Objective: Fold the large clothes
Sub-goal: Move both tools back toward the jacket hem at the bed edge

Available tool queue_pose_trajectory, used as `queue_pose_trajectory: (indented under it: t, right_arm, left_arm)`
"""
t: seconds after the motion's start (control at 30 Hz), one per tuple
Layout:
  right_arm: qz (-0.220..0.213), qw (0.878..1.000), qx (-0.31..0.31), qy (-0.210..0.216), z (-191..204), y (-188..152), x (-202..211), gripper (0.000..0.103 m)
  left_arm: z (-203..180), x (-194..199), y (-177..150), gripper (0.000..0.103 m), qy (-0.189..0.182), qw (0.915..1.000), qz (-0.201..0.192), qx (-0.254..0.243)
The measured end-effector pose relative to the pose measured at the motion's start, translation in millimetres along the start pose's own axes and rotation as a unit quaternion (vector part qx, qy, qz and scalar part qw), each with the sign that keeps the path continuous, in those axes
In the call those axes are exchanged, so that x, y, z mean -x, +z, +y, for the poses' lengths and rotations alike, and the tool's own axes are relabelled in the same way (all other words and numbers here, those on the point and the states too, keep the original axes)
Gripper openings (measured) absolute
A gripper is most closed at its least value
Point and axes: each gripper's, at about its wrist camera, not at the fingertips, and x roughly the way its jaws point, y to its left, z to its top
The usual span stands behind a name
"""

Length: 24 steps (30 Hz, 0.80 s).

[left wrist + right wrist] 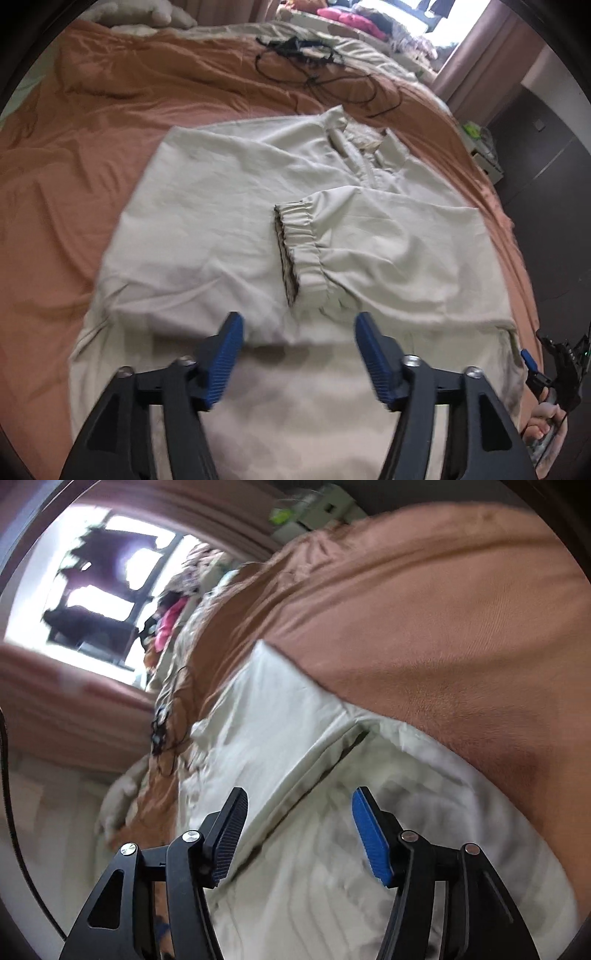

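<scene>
Folded jacket point(229, 229) amid bare orange bedsheet point(92, 155)

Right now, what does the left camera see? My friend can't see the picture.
A pale jacket lies spread on an orange bedsheet, one elastic-cuffed sleeve folded across it. The left gripper hangs open above its near edge, holding nothing. Black cables lie farther back.

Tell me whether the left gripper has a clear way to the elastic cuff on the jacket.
Probably yes. The left gripper is open and empty, and the cuff lies just ahead of its fingertips on top of the jacket, with nothing between them.
</scene>
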Motion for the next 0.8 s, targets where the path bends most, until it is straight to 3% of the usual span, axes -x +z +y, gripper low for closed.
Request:
queue_pose_trajectory:
  t: [0.07, 0.1, 0.33, 0.53, 0.7, 0.8]
  right_arm:
    - [-0.011, 0.999, 0.03, 0.001, 7.2, -7.9, 18.1, 0.079]
    - [-0.02, 0.999, 0.043, 0.004, 10.9, -11.7, 29.4, 0.079]
    - [-0.065, 0.988, 0.133, -0.041, 36.8, -37.0, 95.2, 0.081]
    - [-0.073, 0.976, 0.2, -0.054, 45.7, -57.5, 138.2, 0.081]
    - [-0.082, 0.967, 0.232, -0.069, 45.5, -70.8, 173.4, 0.08]
    - [-0.084, 0.961, 0.252, -0.072, 48.0, -80.6, 191.9, 0.08]
  left_arm:
    - [2.2, 20.3, -10.8, 0.079, -0.002, 0.9999, -0.015, 0.001]
    - [3.5, 29.4, -15.7, 0.079, -0.002, 0.9998, -0.021, 0.002]
    - [10.4, 90.4, -54.6, 0.08, 0.002, 0.9977, -0.068, 0.007]
    - [19.1, 133.5, -93.6, 0.08, -0.011, 0.9961, -0.087, 0.008]
    - [20.4, 171.2, -127.6, 0.08, 0.013, 0.9925, -0.121, -0.017]
    - [23.9, 185.1, -144.2, 0.08, -0.001, 0.9928, -0.119, -0.015]
